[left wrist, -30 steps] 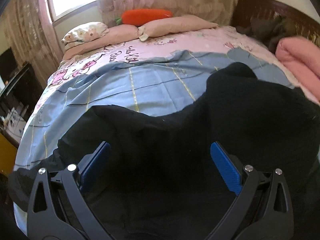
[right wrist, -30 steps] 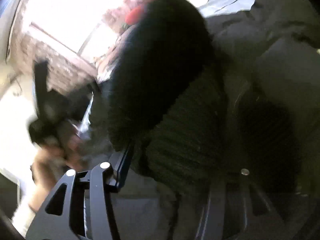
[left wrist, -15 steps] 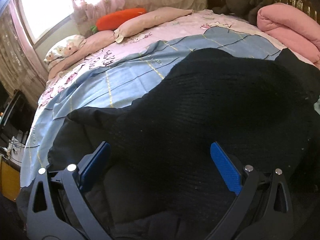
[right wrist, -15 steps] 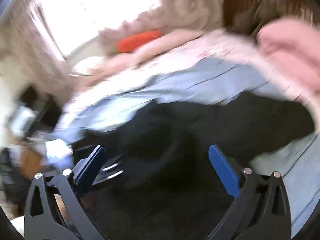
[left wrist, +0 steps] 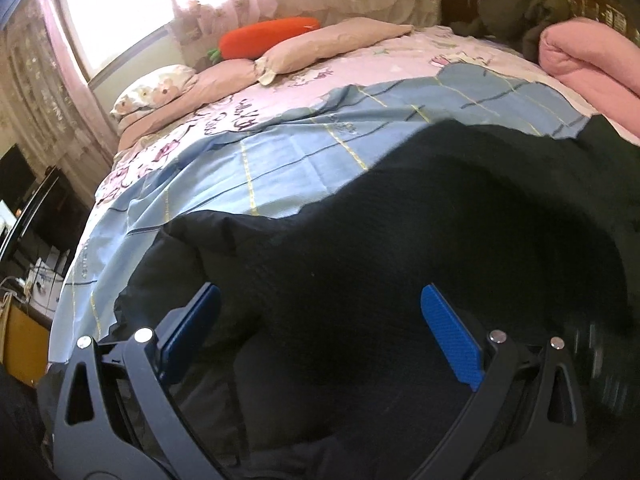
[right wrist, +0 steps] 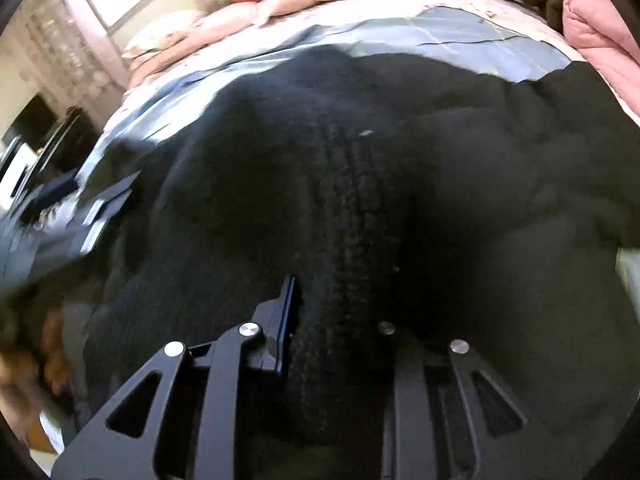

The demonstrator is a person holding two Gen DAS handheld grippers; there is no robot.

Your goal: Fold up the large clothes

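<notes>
Right claw (right wrist: 332,320) pinches black sweater (right wrist: 360,160); left claw (left wrist: 320,328) gapes wide above it, holding nothing

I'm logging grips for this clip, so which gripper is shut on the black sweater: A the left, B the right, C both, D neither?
B: the right gripper pinches a ribbed fold of the black sweater, while the left gripper hangs wide open above it with its blue pads apart.
</notes>
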